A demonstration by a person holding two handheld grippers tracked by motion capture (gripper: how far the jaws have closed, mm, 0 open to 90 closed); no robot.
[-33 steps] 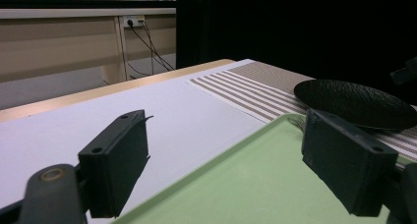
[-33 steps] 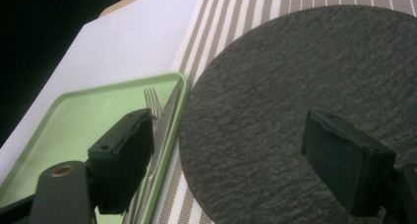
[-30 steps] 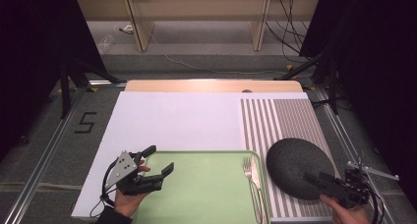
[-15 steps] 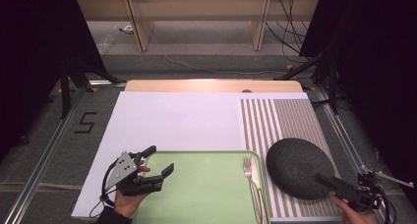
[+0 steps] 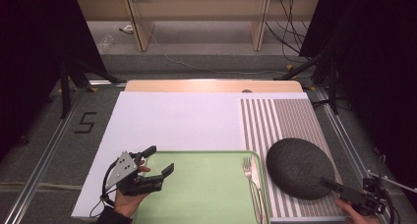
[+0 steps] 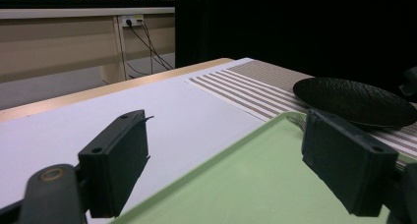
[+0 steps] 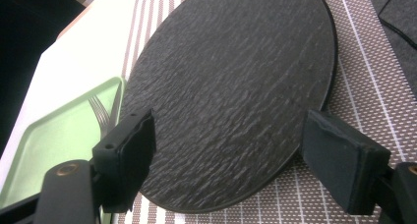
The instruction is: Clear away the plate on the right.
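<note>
Dark rippled plate (image 5: 300, 167); green tray (image 5: 206, 189); brown-white striped mat (image 5: 275, 121).

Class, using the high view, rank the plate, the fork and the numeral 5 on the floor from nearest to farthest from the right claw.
1. Plate: on the striped mat, just ahead of the right claw.
2. Fork: at the green tray's right edge, left of the plate.
3. Numeral 5: on the floor, far left of the table.

The round, dark slate-textured plate (image 5: 301, 167) lies flat on the striped placemat (image 5: 280, 121) at the table's right, its left edge just beside the green tray (image 5: 206, 184).
</note>
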